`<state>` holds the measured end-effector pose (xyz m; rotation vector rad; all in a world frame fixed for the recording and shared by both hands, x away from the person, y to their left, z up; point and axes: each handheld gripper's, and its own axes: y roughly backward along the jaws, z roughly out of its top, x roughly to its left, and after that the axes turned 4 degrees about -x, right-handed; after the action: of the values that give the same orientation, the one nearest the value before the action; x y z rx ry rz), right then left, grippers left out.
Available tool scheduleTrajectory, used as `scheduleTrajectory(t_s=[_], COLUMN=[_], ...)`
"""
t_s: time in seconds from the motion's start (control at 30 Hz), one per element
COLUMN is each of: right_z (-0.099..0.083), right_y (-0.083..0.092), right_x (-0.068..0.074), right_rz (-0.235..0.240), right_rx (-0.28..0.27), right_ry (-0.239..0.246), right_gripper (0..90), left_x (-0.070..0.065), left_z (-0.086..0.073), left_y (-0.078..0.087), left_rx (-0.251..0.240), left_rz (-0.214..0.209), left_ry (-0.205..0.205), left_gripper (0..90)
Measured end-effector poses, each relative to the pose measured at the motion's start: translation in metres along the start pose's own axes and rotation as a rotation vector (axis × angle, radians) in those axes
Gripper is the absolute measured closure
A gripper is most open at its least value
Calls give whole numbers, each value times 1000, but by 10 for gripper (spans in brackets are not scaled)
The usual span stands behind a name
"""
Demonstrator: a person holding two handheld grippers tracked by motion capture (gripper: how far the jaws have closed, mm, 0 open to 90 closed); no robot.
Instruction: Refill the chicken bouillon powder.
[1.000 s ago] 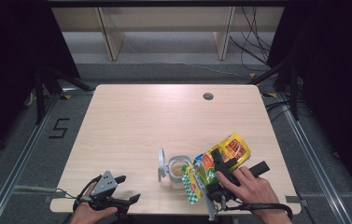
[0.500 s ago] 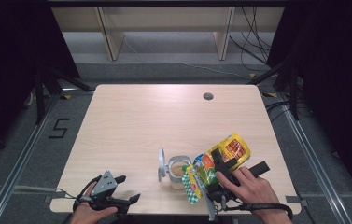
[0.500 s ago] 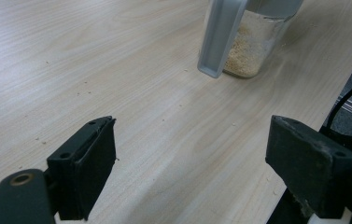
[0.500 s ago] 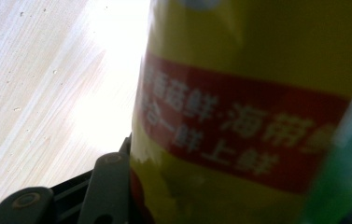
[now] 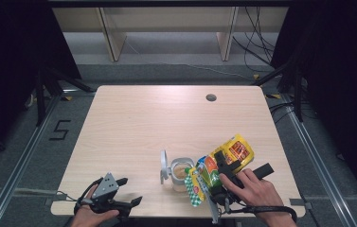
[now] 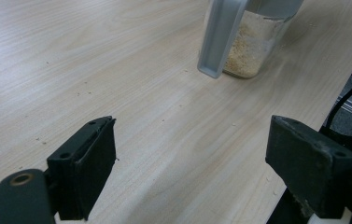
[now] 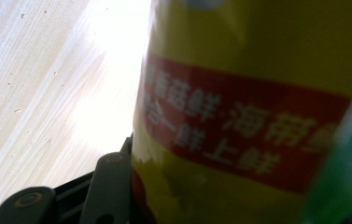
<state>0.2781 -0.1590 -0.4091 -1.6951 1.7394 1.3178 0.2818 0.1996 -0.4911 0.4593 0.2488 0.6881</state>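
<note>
A yellow snack bag (image 5: 232, 150) with a red band and a green checkered end lies tilted over a clear jar (image 5: 181, 173) near the table's front edge. My right gripper (image 5: 220, 171) is shut on the bag's middle. In the right gripper view the bag (image 7: 239, 116) sits against the left jaw's finger (image 7: 109, 190). The jar holds pale crumbs, and its grey lid (image 5: 164, 166) stands flipped open at its left side. My left gripper (image 5: 129, 191) rests open at the front left edge with nothing in it. In the left gripper view the jar (image 6: 254, 46) and lid (image 6: 220, 37) stand beyond the open gripper (image 6: 191, 165).
The light wooden table (image 5: 143, 123) has a round cable hole (image 5: 210, 98) at the back right. Fine crumbs speckle the wood near the jar. Dark floor, metal rails and shelf legs surround the table.
</note>
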Motion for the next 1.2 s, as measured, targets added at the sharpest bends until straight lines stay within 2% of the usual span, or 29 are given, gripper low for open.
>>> scheduleTrajectory(t_s=[0.07,0.17,0.2,0.23,0.27,0.3,0.37,0.43,0.5,0.53,0.57,0.63,0.67,0.7,0.77,0.83,0.9,1.2], right_z=[0,-1,-1,-1,-1,-2,-2,-2,-2,-2,-2,-2,-2,-3,-3,-3,-3,-4], right_y=[0,0,0,0,0,0,0,0,0,0,0,-1,-1,-1,-1,-1,-1,-1], right_x=[-2,0,-2,-1,-1,0,1,-3,-1,-1,-1,0,0,0,0,0,0,0], right_rz=[2,0,-1,-4,-1,-1,-1,-1,0,0,1,3,3,2,1,1,0,4], right_rx=[-4,-1,-3,-3,-2,0,0,-9,-10,-11,-13,-16,-18,-20,-22,-26,-25,-32], right_ry=[24,-1,25,18,13,-6,-13,21,1,0,3,-2,-5,-5,-4,-13,-14,-19], right_gripper=[567,567,567,568,568,568,571,571,571,571,571,572,572,572,572,572,572,572], left_x=[0,0,-1,-2,0,0,0,0,0,0,-2,-2,0,1,2,1,2,1], left_z=[0,0,0,0,0,0,0,0,0,0,-1,-1,-1,-1,-1,-1,-1,-1], left_y=[0,0,0,1,1,0,0,0,0,0,-2,-2,-1,-1,-1,-1,0,-1], left_rx=[-1,0,-3,-4,-3,-5,-3,-3,-4,-4,-17,-21,-2,-3,-3,-14,-7,-3], left_rz=[1,-2,0,5,-2,2,0,-1,0,4,-1,-1,7,5,5,0,5,1], left_ry=[2,2,16,34,7,10,4,2,5,8,40,46,31,5,-1,12,-1,6], left_gripper=[154,154,154,154,154,154,154,154,154,154,154,154,154,154,154,154,154,154])
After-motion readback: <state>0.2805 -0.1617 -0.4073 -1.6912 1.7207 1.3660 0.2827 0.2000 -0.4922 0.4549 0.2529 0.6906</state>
